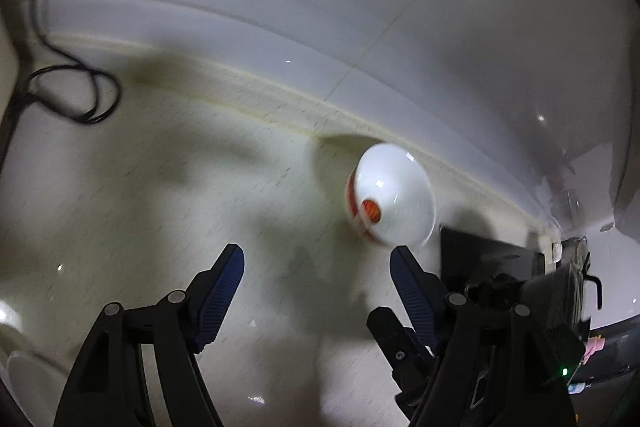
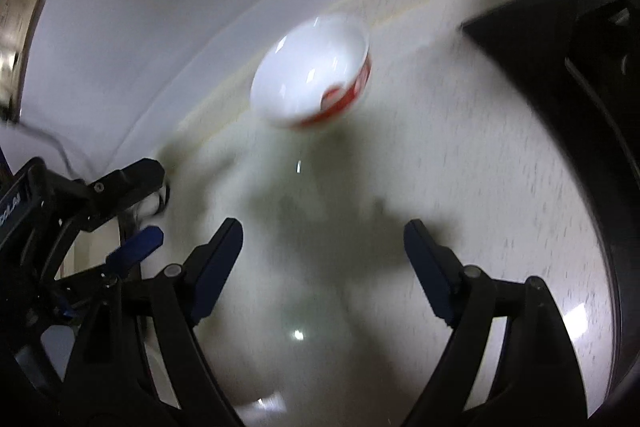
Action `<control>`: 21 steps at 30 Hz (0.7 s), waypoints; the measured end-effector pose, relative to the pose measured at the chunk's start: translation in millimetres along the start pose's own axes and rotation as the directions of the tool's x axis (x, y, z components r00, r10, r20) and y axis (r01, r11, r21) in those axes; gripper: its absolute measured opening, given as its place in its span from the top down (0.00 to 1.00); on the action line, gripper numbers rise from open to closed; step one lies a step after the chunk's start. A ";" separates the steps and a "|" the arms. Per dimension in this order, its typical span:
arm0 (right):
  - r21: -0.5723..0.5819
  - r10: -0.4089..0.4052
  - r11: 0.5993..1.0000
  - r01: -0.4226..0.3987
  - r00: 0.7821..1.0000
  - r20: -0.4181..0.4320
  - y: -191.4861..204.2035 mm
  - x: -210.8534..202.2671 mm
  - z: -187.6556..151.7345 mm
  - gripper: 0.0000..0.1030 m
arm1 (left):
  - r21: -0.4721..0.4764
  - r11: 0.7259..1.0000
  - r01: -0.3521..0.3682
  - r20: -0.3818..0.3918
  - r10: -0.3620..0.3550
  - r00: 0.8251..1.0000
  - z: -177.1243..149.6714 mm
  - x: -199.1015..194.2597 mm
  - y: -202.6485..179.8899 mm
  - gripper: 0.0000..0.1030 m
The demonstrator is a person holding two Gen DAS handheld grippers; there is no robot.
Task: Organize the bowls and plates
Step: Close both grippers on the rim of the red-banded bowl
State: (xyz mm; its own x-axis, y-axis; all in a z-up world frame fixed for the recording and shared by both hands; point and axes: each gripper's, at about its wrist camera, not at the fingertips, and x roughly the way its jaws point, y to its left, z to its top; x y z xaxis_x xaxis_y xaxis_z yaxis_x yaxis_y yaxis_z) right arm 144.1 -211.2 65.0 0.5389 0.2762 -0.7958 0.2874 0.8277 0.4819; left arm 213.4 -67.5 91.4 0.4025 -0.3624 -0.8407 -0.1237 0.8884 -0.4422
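Note:
A white bowl with a red-orange band [image 1: 390, 195] sits on the pale speckled counter near the back wall; it also shows in the right wrist view [image 2: 312, 77]. My left gripper [image 1: 318, 267] is open and empty, short of the bowl, its right finger just below the bowl's rim. My right gripper [image 2: 324, 243] is open and empty, well short of the bowl. The other gripper shows at the left of the right wrist view [image 2: 132, 187]. Both views are motion-blurred.
A white plate edge [image 1: 28, 375] lies at the lower left. A black cable [image 1: 76, 95] loops on the counter at the left. A black flat object [image 1: 488, 259] lies right of the bowl, dark in the right wrist view [image 2: 532, 27]. The white wall [image 1: 320, 7] stands behind.

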 end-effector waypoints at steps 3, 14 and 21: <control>0.041 -0.004 0.999 0.003 1.000 0.023 -3.2 8.5 20.6 0.18 | -0.006 1.000 0.005 -0.025 -0.005 1.000 19.1 18.5 -8.3 0.26; 0.129 -0.006 0.992 0.002 0.999 0.032 -18.7 50.2 78.9 0.18 | -0.006 1.000 -0.006 -0.091 0.006 0.996 57.6 88.2 -20.3 0.26; 0.083 -0.042 0.995 0.045 0.998 -0.045 -17.8 74.2 87.3 0.49 | 0.014 1.000 -0.014 -0.093 0.016 0.996 62.9 114.0 -21.4 0.46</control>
State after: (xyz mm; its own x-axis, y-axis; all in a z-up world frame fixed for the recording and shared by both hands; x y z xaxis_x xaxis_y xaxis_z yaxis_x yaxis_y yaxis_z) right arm 248.1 -248.1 29.4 0.4904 0.2630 -0.8309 0.3766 0.7958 0.4742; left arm 319.0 -110.2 24.8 0.3140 -0.3732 -0.8730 -0.1167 0.8973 -0.4256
